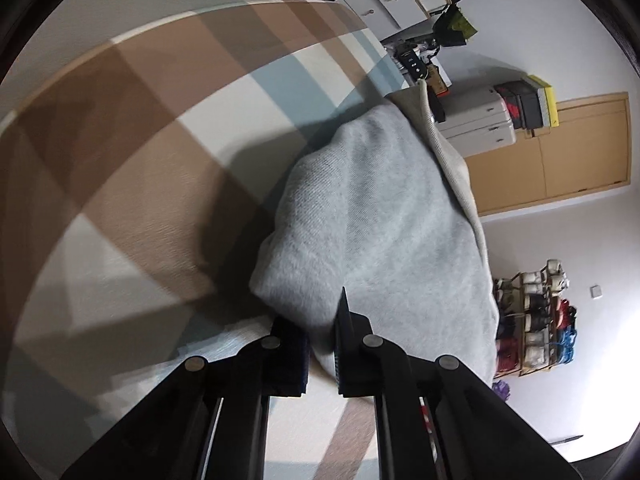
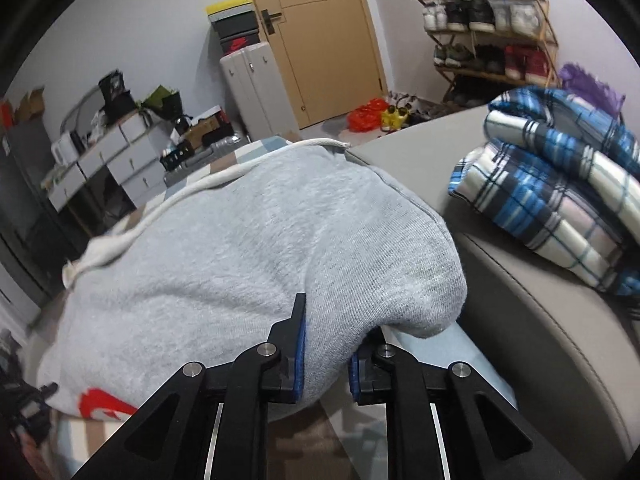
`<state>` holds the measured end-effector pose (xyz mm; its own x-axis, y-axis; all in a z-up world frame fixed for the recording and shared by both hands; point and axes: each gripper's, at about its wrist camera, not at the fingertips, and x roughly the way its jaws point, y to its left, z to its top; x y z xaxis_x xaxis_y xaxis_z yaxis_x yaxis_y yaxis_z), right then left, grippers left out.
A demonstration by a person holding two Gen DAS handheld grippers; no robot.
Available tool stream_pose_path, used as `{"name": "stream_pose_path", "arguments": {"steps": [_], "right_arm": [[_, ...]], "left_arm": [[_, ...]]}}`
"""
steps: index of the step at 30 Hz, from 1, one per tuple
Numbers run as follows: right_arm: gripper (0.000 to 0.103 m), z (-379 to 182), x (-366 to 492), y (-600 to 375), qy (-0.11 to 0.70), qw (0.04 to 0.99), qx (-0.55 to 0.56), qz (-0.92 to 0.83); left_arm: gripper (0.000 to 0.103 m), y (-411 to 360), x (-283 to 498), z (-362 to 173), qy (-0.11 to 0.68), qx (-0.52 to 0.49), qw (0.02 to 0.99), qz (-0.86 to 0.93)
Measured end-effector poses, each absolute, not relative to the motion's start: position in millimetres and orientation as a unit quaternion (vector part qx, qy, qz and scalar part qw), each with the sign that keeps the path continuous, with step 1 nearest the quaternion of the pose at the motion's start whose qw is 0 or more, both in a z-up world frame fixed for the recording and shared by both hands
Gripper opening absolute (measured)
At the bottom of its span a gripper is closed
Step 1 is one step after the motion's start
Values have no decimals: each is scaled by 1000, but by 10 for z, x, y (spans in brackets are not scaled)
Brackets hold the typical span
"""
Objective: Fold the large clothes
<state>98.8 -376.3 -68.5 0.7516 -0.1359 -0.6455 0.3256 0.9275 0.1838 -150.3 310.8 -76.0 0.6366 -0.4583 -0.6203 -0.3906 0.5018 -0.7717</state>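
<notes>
Your left fingers (image 1: 320, 340) are clamped on a fold of the grey sweatshirt (image 1: 372, 216), which bulges up and away just ahead of them over the checked bedspread (image 1: 132, 152). Your right fingers (image 2: 326, 354) pinch another bunched edge of the same sweatshirt (image 2: 248, 240); its white drawstring (image 2: 208, 184) runs along the far side. Well to their right, a blue plaid blanket (image 2: 560, 200) lies folded on a beige cushioned surface (image 2: 528, 332).
</notes>
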Motion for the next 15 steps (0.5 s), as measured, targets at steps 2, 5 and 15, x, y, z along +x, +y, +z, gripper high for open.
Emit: {"name": "stream_pose_path", "arguments": {"steps": [2, 5, 15], "right_arm": [[15, -689, 940, -3777, 330, 925, 145, -122], [15, -666, 902, -3868, 328, 921, 174, -120], [16, -706, 905, -3810, 334, 917, 172, -130]], "left_arm": [[5, 3103, -1537, -695, 428, -476, 768, -20], [5, 3128, -1603, -607, 426, -447, 787, -23], [55, 3427, -1487, -330, 437, -424, 791, -61]]}}
